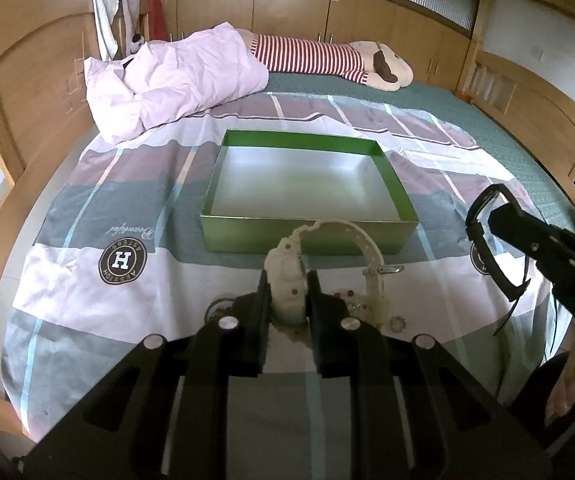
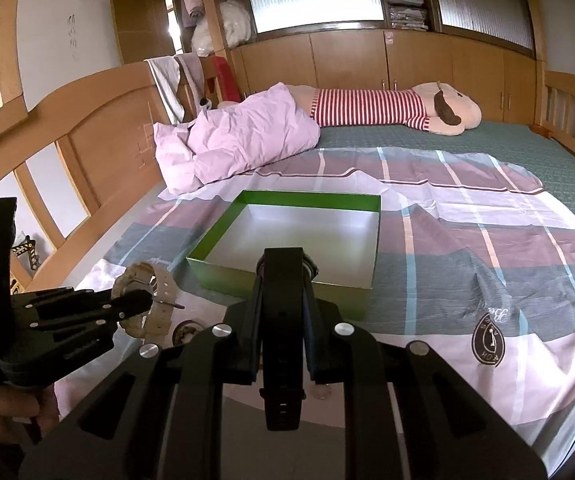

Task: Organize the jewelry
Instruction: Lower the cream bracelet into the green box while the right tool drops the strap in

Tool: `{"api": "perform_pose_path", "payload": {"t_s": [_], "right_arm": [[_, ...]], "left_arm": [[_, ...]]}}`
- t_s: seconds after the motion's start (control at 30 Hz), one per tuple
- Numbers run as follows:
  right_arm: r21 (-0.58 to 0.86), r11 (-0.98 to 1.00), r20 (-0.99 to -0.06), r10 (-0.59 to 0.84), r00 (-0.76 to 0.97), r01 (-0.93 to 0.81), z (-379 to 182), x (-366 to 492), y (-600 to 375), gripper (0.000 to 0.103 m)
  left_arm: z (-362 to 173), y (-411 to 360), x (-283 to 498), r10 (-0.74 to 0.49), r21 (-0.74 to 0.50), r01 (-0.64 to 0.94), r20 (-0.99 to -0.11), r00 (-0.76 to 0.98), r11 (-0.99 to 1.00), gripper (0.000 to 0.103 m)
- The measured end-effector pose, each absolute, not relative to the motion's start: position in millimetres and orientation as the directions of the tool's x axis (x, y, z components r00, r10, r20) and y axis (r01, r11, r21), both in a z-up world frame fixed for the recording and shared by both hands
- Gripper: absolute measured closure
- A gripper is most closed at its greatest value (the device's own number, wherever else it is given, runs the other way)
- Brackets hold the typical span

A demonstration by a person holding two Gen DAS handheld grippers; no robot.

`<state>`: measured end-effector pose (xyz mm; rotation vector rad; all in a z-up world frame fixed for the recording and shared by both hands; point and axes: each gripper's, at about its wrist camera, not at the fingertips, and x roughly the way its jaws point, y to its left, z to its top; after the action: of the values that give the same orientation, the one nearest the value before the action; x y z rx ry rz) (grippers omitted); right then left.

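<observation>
Left wrist view: left tongs [image 1: 287, 280] clamp chunky cream plastic watch [image 1: 289, 280] above striped cotton bedsheet [image 1: 87, 288], small rings [image 1: 397, 324] beneath.
Right wrist view: right tongs [image 2: 281, 280] grip black rubber-strapped watch [image 2: 281, 344].
Box: shallow green cardboard box [image 1: 307, 236], silvery inside, just beyond.

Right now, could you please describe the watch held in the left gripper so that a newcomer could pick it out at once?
Find the green box on the striped bedspread. Just in front of its near wall, the left gripper clamps a chunky cream-white watch, strap arching rightwards. The other watch, in the right gripper, is black.
</observation>
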<state>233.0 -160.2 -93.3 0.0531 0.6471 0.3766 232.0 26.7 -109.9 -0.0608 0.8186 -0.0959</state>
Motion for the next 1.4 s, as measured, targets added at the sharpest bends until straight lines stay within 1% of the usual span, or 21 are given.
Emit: {"api": "perform_pose_path", "payload": {"t_s": [0.23,0.4,0.53,0.67,0.87,0.97,1.13,1.17,1.2,1.23,1.27,1.33,1.4], "right_arm": [[0.178,0.93,-0.581,0.364,0.728,-0.322,-97.2,240.3,-160.6,0.086],[0.214,0.916,-0.581,0.398,0.71,-0.339,-100.7,261.3,-159.5,0.086],[0.208,0.915,-0.572,0.4,0.716,-0.345,-100.0,288.1,-152.5,0.086],[0.262,0.911,-0.576,0.413,0.705,-0.32,-106.2,320.7,-153.8,0.086],[0.216,0.928,-0.554,0.373,0.744,-0.305,-120.0,368.4,-145.1,0.086],[0.219,0.94,-0.577,0.341,0.742,-0.261,-135.1,395.0,-148.6,0.086],[0.216,0.953,-0.625,0.302,0.72,-0.212,-160.7,426.8,-156.4,0.085],[0.208,0.955,-0.627,0.297,0.72,-0.213,-163.3,429.4,-156.5,0.084],[0.2,0.954,-0.624,0.3,0.721,-0.224,-163.9,429.9,-156.0,0.073],[0.191,0.954,-0.618,0.298,0.728,-0.229,-161.2,427.5,-156.8,0.062],[0.188,0.956,-0.603,0.294,0.741,-0.227,-156.7,423.6,-158.4,0.061],[0.193,0.954,-0.566,0.299,0.768,-0.229,-139.1,412.8,-163.6,0.06],[0.202,0.953,-0.52,0.301,0.799,-0.228,-114.1,397.0,-173.6,0.06]], "left_arm": [[-107.7,28.7,237.4,-0.107,-0.101,0.049,-0.722,0.684,0.994,0.086],[-103.3,29.9,255.8,-0.098,-0.103,0.035,-0.715,0.693,0.994,0.086],[-97.2,29.3,281.7,-0.085,-0.09,0.029,-0.701,0.708,0.995,0.086],[-94.2,33.0,318.3,-0.08,-0.103,0.011,-0.695,0.715,0.995,0.086],[-112.3,30.1,379.9,-0.073,-0.11,-0.009,-0.714,0.696,0.994,0.086],[-129.3,28.5,404.9,-0.07,-0.103,-0.006,-0.723,0.687,0.995,0.086],[-160.2,29.0,429.7,-0.069,-0.109,-0.024,-0.771,0.633,0.994,0.085],[-162.6,26.5,432.1,-0.067,-0.1,-0.016,-0.773,0.631,0.995,0.081],[-163.0,24.3,432.3,-0.066,-0.092,-0.008,-0.769,0.636,0.996,0.073],[-159.8,19.2,431.7,-0.051,-0.063,0.006,-0.757,0.651,0.998,0.037],[-156.3,17.8,428.8,-0.028,-0.035,0.003,-0.743,0.669,0.999,0.013],[-136.5,13.7,413.7,0.022,0.032,-0.001,-0.665,0.746,0.999,0.012],[-112.3,13.0,396.9,0.026,0.062,0.016,-0.623,0.782,0.998,0.012]]}}
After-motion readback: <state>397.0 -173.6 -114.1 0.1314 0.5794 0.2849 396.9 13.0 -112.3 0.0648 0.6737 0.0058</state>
